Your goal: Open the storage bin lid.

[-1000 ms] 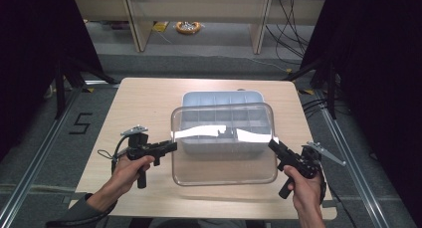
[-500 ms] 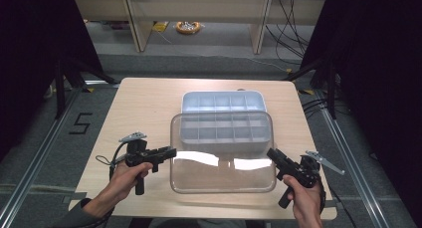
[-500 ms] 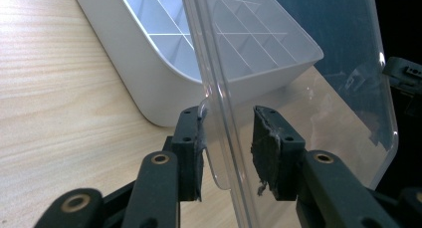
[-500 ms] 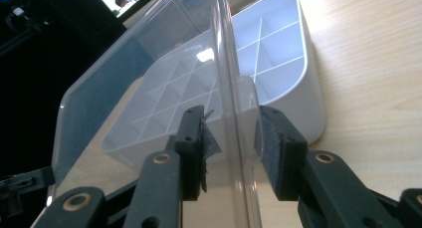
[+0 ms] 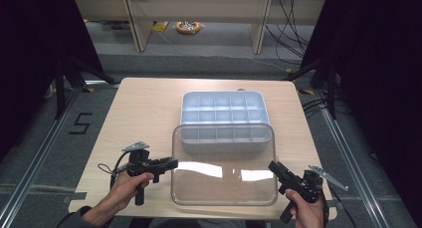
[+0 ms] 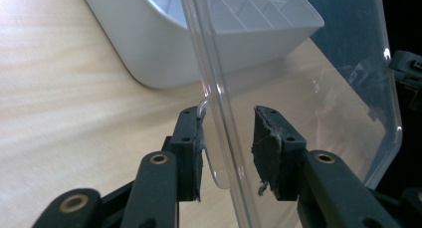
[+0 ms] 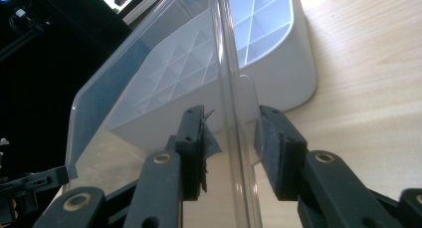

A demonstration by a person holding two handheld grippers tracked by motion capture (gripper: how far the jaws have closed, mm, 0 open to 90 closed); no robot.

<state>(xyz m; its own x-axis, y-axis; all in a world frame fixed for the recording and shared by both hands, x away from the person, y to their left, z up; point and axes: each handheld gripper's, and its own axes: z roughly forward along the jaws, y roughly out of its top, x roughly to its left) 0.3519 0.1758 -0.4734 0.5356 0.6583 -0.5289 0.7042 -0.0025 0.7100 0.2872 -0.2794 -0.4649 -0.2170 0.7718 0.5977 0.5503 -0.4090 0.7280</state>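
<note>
the clear lid [image 5: 224,164] hangs between the two grippers, near the front edge of the table [image 5: 144,108], with its far edge over the near row of the white compartment tray [image 5: 224,111]. the left gripper [image 5: 169,163] pinches the lid's left rim and the right gripper [image 5: 274,167] pinches its right rim. in the left gripper view the rim [image 6: 219,108] stands between the pads with a gap showing on one side, and the right gripper view shows much the same on the rim [image 7: 234,103], so each hold looks like it rests on a narrow lip only

the main risk, as i judge it, is the smooth plastic slipping out of one pinch: the lid would then swing on the other gripper and knock the tray or drop onto the table. if the hands drift apart or together, the thin lid could bow or pop free. uneven lowering could also catch its far edge on the tray wall
</note>
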